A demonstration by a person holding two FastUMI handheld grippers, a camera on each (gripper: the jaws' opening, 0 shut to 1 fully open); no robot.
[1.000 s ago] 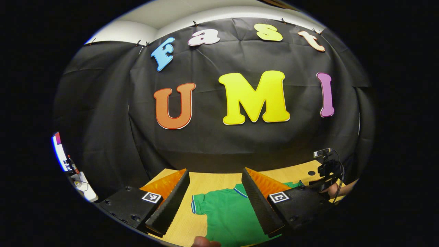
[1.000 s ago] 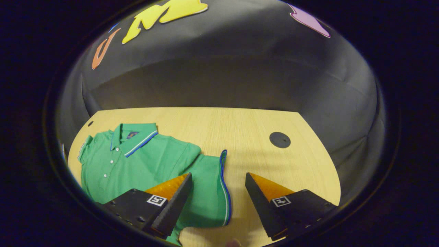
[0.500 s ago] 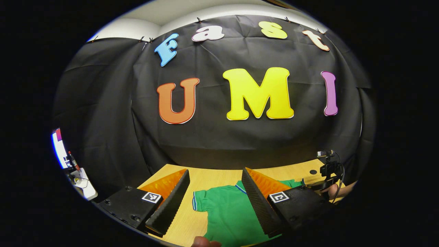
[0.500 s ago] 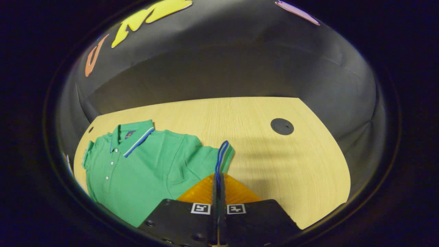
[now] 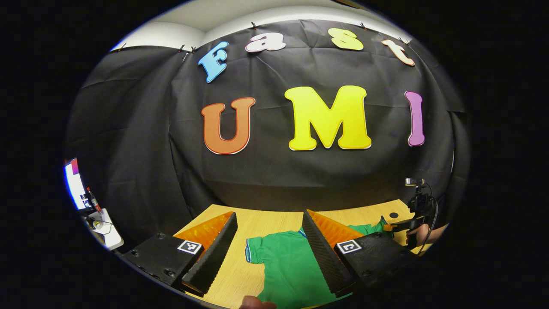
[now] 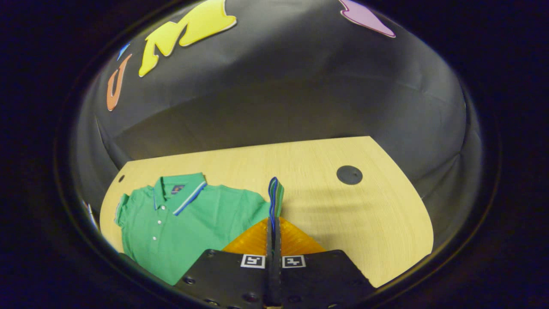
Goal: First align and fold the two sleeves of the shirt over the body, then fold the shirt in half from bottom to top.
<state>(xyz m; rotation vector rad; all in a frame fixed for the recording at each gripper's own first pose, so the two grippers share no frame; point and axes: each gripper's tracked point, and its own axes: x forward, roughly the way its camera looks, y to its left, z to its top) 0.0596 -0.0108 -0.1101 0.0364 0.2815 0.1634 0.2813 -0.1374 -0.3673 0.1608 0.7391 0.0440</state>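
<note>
A green polo shirt [image 6: 188, 223] lies face up on the wooden table [image 6: 343, 214], its collar [image 6: 182, 191] toward the back wall. My right gripper [image 6: 273, 221] is shut on the blue-striped cuff of the shirt's right sleeve [image 6: 275, 195], which stands up off the table above the fingertips. In the left gripper view, my left gripper [image 5: 269, 216] hangs open above the shirt [image 5: 287, 266], near its flat left sleeve [image 5: 254, 251], with nothing between its fingers. Far right in that view, a hand [image 5: 422, 234] holds the right gripper [image 5: 388, 227] at the raised sleeve.
A black round cable cap [image 6: 349, 175] sits in the table right of the shirt, and a small hole [image 6: 122, 178] at the far left corner. Beyond the table's left edge stand a white device [image 5: 103, 227] and a lit screen [image 5: 73, 184].
My right gripper went from open around the right sleeve's cuff to shut on it, then lifted the cuff upright. The left gripper stayed open and shifted only slightly.
</note>
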